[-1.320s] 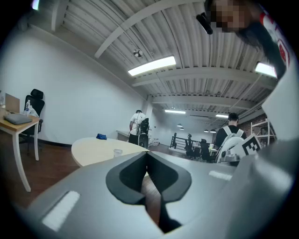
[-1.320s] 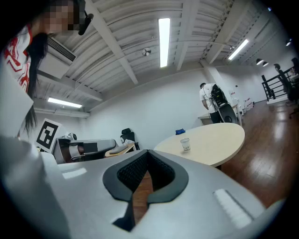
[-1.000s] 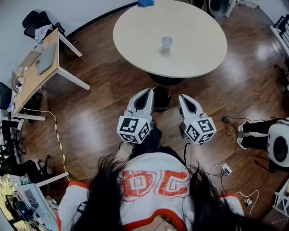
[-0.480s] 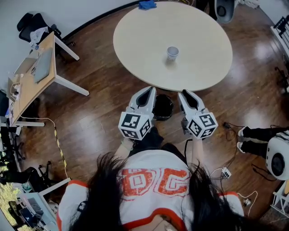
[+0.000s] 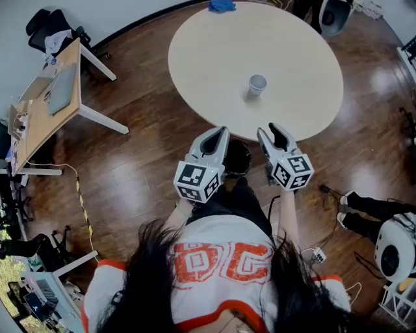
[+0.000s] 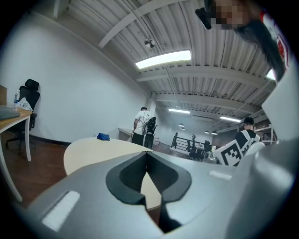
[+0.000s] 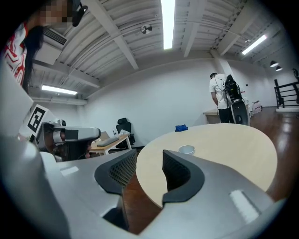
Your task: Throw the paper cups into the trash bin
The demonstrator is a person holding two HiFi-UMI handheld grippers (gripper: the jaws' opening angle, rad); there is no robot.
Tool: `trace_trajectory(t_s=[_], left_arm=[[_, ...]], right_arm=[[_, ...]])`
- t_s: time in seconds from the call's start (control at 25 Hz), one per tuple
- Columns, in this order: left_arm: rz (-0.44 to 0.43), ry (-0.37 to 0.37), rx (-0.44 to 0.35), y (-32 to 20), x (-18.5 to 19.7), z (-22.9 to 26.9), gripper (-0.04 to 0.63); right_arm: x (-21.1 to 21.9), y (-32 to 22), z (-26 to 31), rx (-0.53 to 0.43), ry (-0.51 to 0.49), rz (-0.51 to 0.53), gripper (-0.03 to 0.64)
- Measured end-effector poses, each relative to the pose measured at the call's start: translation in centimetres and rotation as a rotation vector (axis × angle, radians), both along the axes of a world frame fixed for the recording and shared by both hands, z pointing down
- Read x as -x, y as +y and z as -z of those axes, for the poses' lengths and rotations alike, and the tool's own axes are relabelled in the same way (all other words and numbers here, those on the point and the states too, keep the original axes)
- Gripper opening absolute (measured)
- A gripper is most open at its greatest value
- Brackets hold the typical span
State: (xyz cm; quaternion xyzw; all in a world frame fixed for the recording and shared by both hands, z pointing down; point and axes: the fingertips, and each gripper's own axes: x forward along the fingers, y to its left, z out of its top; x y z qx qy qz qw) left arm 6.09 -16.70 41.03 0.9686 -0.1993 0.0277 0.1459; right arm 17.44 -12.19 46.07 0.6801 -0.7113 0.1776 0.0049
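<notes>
A single white paper cup (image 5: 257, 83) stands upright on the round beige table (image 5: 208, 58); in the right gripper view the cup (image 7: 187, 149) shows just beyond the jaws. A black trash bin (image 5: 237, 156) sits on the floor at the table's near edge, between my two grippers. My left gripper (image 5: 221, 133) is shut and empty, its tips (image 6: 147, 156) meeting at the table's rim. My right gripper (image 5: 271, 130) is open; its jaws have just been opening, with nothing between them (image 7: 149, 161). Both are well short of the cup.
A wooden desk (image 5: 49, 104) with a laptop stands at the left, a black office chair (image 5: 49, 26) behind it. A blue cloth (image 5: 222, 5) lies on the table's far edge. Cables (image 5: 325, 188) and a white machine (image 5: 393, 244) occupy the floor at right. A person (image 7: 219, 95) stands beyond the table.
Both grippers have moved forward to the table's near edge. The right gripper's jaws have gone from shut to open. The cup now lies closer in the head view.
</notes>
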Motion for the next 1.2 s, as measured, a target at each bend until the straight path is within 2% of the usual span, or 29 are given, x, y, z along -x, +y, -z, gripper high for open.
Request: trace_trajectory(t_s=[0.28, 0.72, 1.2], left_arm=[[0.057, -0.007, -0.008, -2.5, -1.0, -0.4, 0.0], [0.136, -0.043, 0.015, -4.4, -4.2, -0.7, 0.0], [0.193, -0.089, 0.008, -6.0, -6.0, -1.2, 0.0]], right_arm=[[-2.9, -3.4, -2.4, 0.029, 0.067, 0.026, 0.171], [-8.3, -9.3, -7.3, 0.127, 0.107, 0.097, 0.222], [-9.5, -13.7, -12.2, 0.223, 0.139, 0.211, 0.341]])
